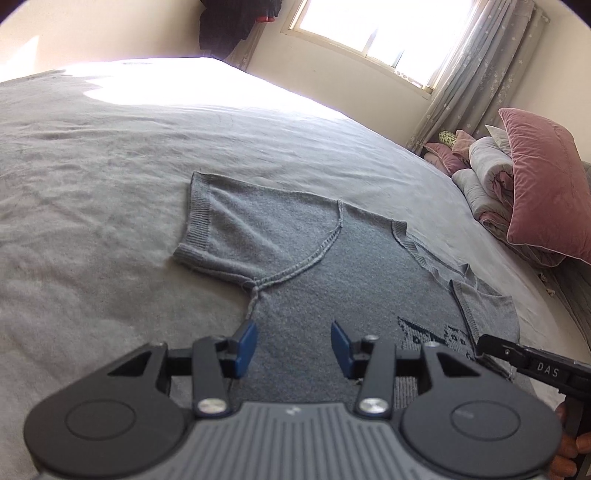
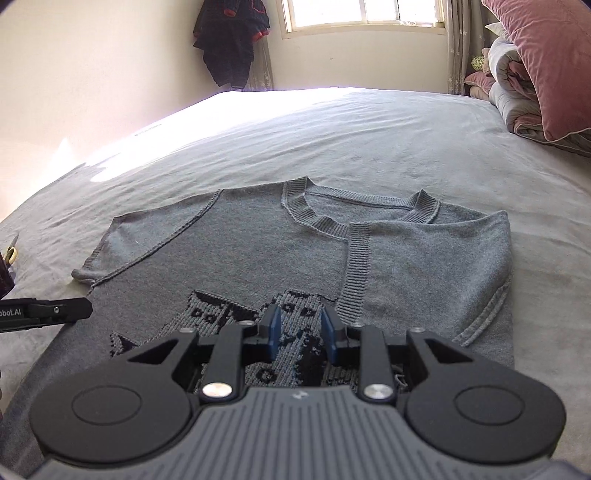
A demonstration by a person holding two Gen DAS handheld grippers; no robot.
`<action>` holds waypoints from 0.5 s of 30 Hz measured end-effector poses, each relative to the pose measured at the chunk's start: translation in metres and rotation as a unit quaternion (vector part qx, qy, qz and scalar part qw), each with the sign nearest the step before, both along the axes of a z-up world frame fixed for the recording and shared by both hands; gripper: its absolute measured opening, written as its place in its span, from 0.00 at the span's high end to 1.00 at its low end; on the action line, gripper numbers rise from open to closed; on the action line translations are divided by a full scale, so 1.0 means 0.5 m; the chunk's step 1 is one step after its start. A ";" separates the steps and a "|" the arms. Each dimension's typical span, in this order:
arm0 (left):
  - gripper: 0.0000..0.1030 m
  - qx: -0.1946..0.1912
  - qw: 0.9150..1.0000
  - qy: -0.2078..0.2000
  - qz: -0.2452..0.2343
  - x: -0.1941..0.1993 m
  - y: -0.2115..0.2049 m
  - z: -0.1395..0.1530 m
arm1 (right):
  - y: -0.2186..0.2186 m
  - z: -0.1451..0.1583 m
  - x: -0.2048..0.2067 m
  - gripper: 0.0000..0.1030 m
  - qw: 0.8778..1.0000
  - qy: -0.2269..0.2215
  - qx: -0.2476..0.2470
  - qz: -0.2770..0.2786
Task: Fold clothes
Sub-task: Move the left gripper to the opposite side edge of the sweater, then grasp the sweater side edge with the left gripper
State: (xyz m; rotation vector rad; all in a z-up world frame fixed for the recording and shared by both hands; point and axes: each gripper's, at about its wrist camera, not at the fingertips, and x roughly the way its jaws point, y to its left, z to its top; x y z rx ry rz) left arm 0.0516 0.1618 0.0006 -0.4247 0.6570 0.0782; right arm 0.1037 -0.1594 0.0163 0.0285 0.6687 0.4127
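Observation:
A grey knitted short-sleeved sweater [image 2: 258, 251] with a dark pattern [image 2: 221, 317] lies flat on the bed, collar [image 2: 314, 218] away from me. Its right sleeve [image 2: 436, 258] is folded in over the body; its left sleeve [image 1: 221, 229] lies spread out. My left gripper [image 1: 293, 345] is open and empty, just above the sweater's left side below the armpit. My right gripper [image 2: 300, 332] is open with a narrower gap, empty, above the patterned chest. The right gripper also shows in the left wrist view [image 1: 517, 356] and the left gripper in the right wrist view [image 2: 55, 312].
The sweater lies on a wide bed with a grey sheet [image 1: 110, 184]. Pink pillows [image 1: 546, 184] and rolled quilts [image 1: 484, 177] are stacked at the head on the right. A window [image 2: 362, 14] and dark hanging clothes [image 2: 229, 40] are on the far wall.

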 end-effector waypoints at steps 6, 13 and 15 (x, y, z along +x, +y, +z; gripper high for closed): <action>0.52 0.022 0.997 0.006 0.074 0.026 0.079 0.006 | -0.013 -0.003 0.069 0.71 0.997 0.008 0.071 -0.008; 0.55 0.019 0.995 0.017 0.099 0.117 0.164 -0.010 | -0.016 -0.028 0.118 0.71 0.994 0.018 0.110 -0.001; 0.55 0.012 0.996 0.009 0.091 0.138 0.172 -0.017 | -0.020 -0.047 0.117 0.71 0.991 0.025 0.130 0.004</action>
